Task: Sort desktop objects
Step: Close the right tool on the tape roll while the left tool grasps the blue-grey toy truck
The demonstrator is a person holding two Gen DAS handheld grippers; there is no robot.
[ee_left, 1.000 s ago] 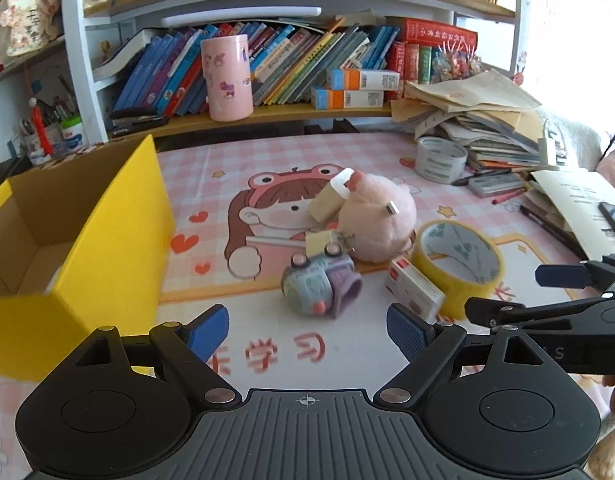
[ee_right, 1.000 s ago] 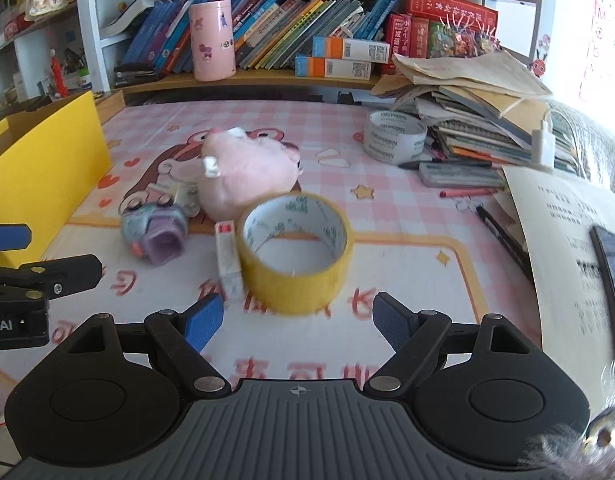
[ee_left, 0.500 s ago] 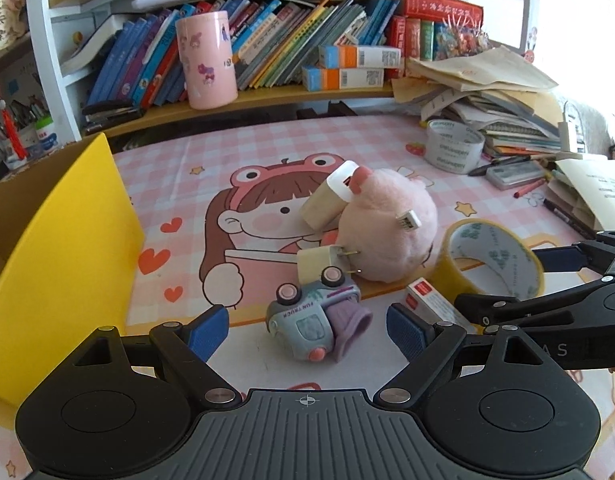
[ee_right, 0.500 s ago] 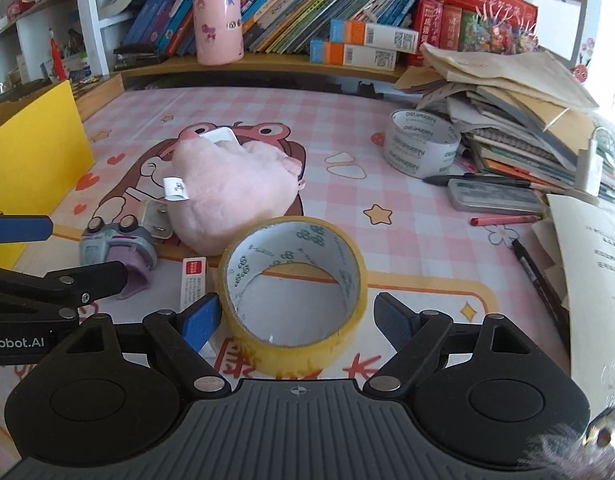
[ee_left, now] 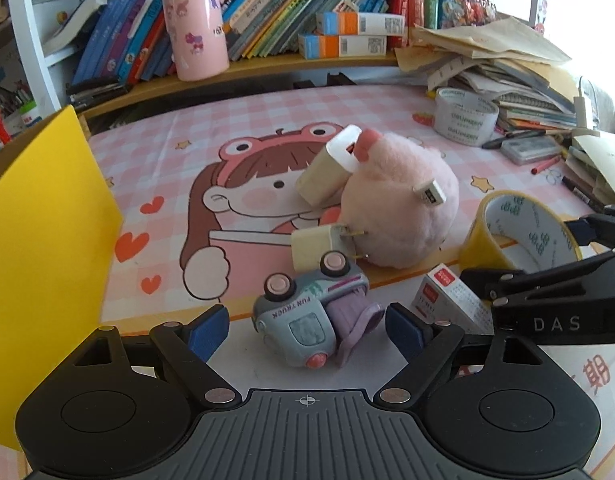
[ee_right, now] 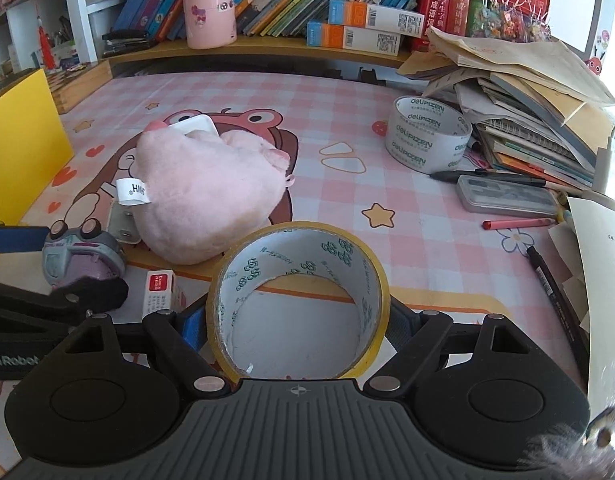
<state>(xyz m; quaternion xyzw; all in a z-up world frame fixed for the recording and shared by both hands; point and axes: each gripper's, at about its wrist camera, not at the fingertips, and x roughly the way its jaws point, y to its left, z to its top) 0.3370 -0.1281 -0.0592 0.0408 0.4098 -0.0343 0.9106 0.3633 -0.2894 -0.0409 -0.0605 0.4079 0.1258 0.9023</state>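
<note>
Both grippers spread, gripping nothing: left gripper [ee_left: 306, 327] straddling truck [ee_left: 307, 318], right gripper [ee_right: 297, 326] around tape [ee_right: 297, 300]. Could nudge box [ee_left: 451, 304] or collide, being crowded together.

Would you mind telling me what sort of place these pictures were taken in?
Most likely a child's study desk at home: a shelf of books behind, a pink cartoon desk mat underneath, and a plush toy with a toy car among tape rolls.

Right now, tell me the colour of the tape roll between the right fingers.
Yellow outside, white printed lining; the tape roll shows best in the right wrist view.
</note>
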